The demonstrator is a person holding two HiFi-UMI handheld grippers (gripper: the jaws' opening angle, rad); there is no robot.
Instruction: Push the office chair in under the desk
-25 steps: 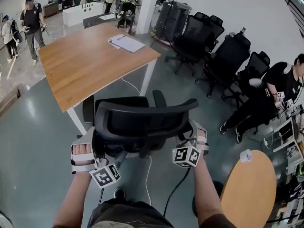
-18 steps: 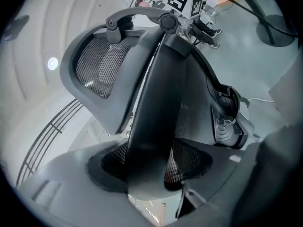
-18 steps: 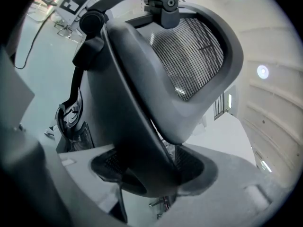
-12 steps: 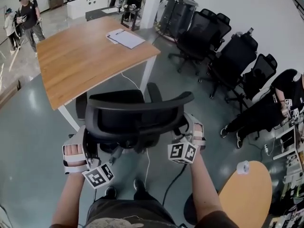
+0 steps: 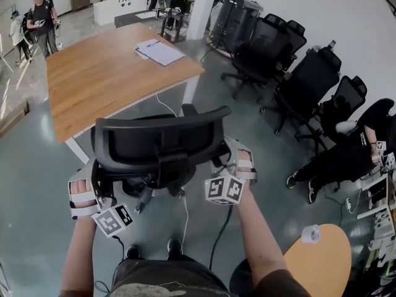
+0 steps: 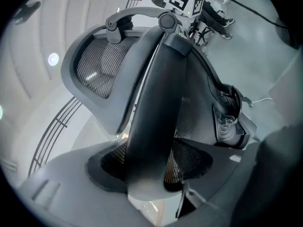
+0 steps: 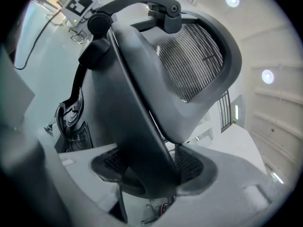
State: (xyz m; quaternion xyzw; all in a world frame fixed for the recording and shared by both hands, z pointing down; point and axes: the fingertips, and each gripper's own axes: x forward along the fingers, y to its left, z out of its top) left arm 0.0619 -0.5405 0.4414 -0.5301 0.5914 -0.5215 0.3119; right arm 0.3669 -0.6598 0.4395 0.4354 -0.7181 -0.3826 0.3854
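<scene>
Office chair (image 5: 158, 146): wheels out of sight beneath it.

Black, mesh-backed, upright: office chair (image 5: 158, 142) at near edge of wooden tabletop (image 5: 105, 79), backrest on near side.

Bright even indoor light, ceiling lights (image 7: 232, 0) glaring, dark curved fisheye corners

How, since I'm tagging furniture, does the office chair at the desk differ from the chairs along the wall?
The office chair is clamped at its backrest by the left gripper and right gripper; the chairs along the wall stand untouched. It stands alone facing the desk; they are bunched in a row. All are black, high-backed.
</scene>
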